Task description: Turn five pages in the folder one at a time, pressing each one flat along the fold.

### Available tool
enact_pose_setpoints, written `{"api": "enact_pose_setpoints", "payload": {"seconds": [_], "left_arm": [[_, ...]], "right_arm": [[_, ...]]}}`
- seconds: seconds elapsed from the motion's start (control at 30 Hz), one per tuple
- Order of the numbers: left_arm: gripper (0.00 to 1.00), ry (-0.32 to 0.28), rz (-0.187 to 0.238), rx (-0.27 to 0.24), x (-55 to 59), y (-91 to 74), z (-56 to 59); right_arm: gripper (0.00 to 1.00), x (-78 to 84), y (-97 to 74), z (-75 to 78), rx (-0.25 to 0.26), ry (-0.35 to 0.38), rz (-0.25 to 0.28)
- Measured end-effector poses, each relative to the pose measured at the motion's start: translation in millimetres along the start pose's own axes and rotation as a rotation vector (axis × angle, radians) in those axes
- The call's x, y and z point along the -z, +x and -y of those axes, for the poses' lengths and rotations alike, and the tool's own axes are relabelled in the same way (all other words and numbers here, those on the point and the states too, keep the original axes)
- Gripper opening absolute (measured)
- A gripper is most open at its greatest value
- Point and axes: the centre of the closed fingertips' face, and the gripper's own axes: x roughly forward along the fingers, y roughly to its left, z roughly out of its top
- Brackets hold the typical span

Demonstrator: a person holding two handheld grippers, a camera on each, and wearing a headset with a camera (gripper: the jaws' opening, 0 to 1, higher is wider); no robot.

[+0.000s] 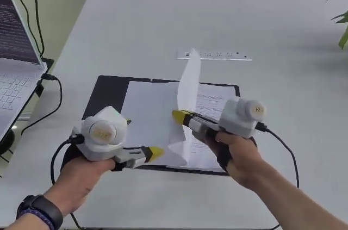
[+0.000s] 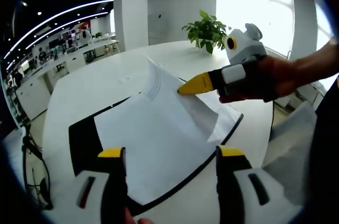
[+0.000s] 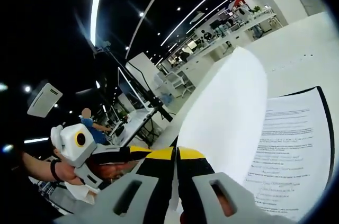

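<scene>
This is looking like an open-plan office: far ahead of the jaws of the left gripper [image 2: 170, 152], long white strip ceiling lights [image 2: 63, 15] are running over rows of white desks [image 2: 79, 54], and a square white pillar [image 2: 130, 15], a leafy green potted plant [image 2: 206, 32] and a tall bright window [image 2: 254, 1] are standing past the wide white table [image 2: 85, 97]. Well to the left of both pairs of jaws, an open silver laptop [image 1: 13, 72] is sitting with black cables [image 1: 32, 1] trailing from it. Above the jaws of the right gripper [image 3: 175, 154], more light strips are stretching over further desks.
</scene>
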Motion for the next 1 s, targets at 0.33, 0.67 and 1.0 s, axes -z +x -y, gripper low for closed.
{"api": "enact_pose_setpoints", "payload": {"seconds": [0.33, 0.67, 1.0], "left_arm": [[0.68, -0.044, 0.011, -0.047, 13.8, -22.7, -18.2], [0.69, -0.081, 0.005, -0.067, 31.6, -36.5, -27.8], [0.69, -0.084, -0.004, -0.075, 38.9, -43.6, -36.7]], "right_arm": [[0.0, 23.7, 28.2, -16.7, -0.031, -0.001, -0.059], [0.0, 40.1, 60.5, -23.1, -0.048, 0.019, -0.111], [0.0, 59.3, 80.7, -19.2, -0.049, 0.031, -0.18]]}}
